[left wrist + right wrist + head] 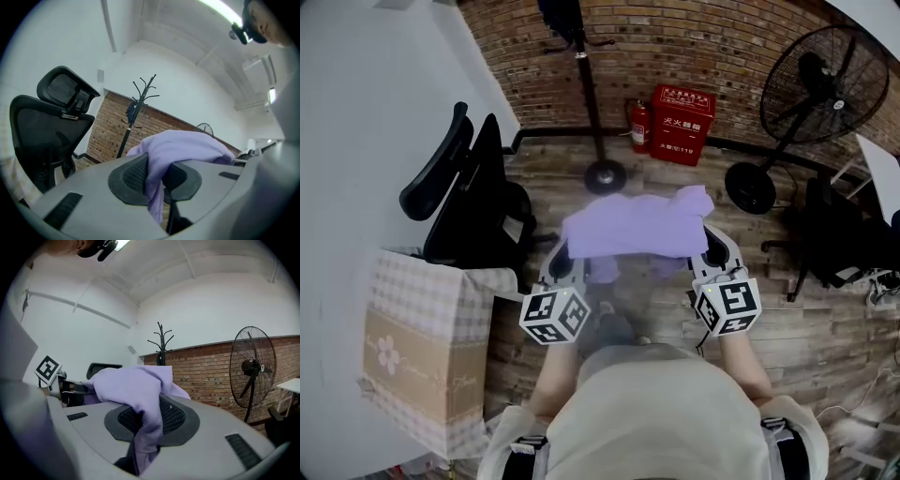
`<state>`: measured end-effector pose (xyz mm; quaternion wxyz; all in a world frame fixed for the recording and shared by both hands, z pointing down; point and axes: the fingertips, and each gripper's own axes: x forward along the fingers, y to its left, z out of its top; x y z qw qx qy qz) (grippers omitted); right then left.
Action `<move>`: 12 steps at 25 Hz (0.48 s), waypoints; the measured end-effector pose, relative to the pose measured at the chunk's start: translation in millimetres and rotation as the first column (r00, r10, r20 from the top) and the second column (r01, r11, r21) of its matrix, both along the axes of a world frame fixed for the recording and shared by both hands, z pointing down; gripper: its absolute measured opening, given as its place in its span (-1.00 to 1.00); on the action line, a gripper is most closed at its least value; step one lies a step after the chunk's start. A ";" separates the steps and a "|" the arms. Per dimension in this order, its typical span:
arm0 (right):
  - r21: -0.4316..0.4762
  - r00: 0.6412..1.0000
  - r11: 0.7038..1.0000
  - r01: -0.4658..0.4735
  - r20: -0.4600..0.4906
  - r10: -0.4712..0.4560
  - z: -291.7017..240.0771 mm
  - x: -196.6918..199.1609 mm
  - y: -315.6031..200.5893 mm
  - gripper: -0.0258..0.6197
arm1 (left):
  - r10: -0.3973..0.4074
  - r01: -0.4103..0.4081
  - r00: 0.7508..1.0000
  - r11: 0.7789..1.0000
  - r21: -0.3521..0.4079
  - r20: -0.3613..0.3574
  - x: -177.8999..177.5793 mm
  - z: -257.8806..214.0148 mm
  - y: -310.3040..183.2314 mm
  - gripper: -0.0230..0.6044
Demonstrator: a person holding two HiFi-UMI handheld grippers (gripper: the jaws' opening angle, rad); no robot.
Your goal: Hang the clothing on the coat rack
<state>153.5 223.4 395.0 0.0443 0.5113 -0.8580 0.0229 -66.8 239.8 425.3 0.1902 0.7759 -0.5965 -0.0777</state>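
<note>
A red brick wall [722, 56] ran across the far side, with a tall black metal coat rack [592, 103] standing on its round base before it. Nearer, a lilac cloth garment [633, 225] hung stretched between the two tools. The left gripper [157, 180] pinched its left edge and the right gripper [149, 420] clamped its right edge, each with fabric squeezed between its pads.

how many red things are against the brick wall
2: a fire extinguisher just right of the coat rack, and a red cabinet beside it, further right. None seems hidden.
</note>
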 end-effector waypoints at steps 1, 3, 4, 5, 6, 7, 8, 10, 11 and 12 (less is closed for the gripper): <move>0.004 1.000 1.000 -0.002 -0.001 0.002 -1.1 2.6 0.4 -0.73 | 0.001 -0.001 1.000 1.000 0.003 0.000 2.7 -0.8 0.5 -0.76; 0.005 1.000 1.000 -0.003 0.000 0.003 -1.4 6.7 1.4 -0.73 | 0.002 -0.002 1.000 1.000 0.005 0.001 6.8 -0.8 2.3 -0.76; 0.003 1.000 1.000 0.000 0.003 0.000 -0.9 8.0 1.7 -0.73 | 0.001 -0.001 1.000 1.000 0.006 0.002 8.0 -0.7 3.1 -0.76; 0.001 1.000 1.000 0.004 0.006 -0.004 -0.7 9.1 1.8 -0.73 | 0.000 0.000 1.000 1.000 0.008 0.003 9.1 -1.1 3.5 -0.76; 0.002 1.000 1.000 0.006 0.008 -0.006 -0.9 10.4 1.8 -0.72 | -0.001 0.000 1.000 1.000 0.011 0.004 10.3 -2.1 3.6 -0.76; 0.005 1.000 1.000 0.007 0.010 -0.007 -1.7 11.8 1.6 -0.72 | -0.001 0.001 1.000 1.000 0.015 0.007 11.6 -3.4 3.3 -0.76; 0.009 1.000 1.000 0.006 0.012 -0.006 -2.5 13.2 1.3 -0.72 | -0.001 0.001 1.000 1.000 0.019 0.009 13.0 -4.6 2.8 -0.76; 0.015 1.000 1.000 0.002 0.019 -0.003 -4.0 15.8 0.1 -0.72 | -0.001 0.000 1.000 1.000 0.024 0.011 15.3 -6.4 1.6 -0.76; 0.017 1.000 1.000 0.000 0.025 -0.001 -4.6 16.7 -0.9 -0.72 | 0.000 -0.001 1.000 1.000 0.026 0.010 16.1 -7.2 0.8 -0.76; 0.018 1.000 1.000 -0.002 0.031 0.001 -5.0 17.4 -2.3 -0.72 | 0.002 -0.002 1.000 1.000 0.027 0.009 16.7 -8.0 -0.3 -0.76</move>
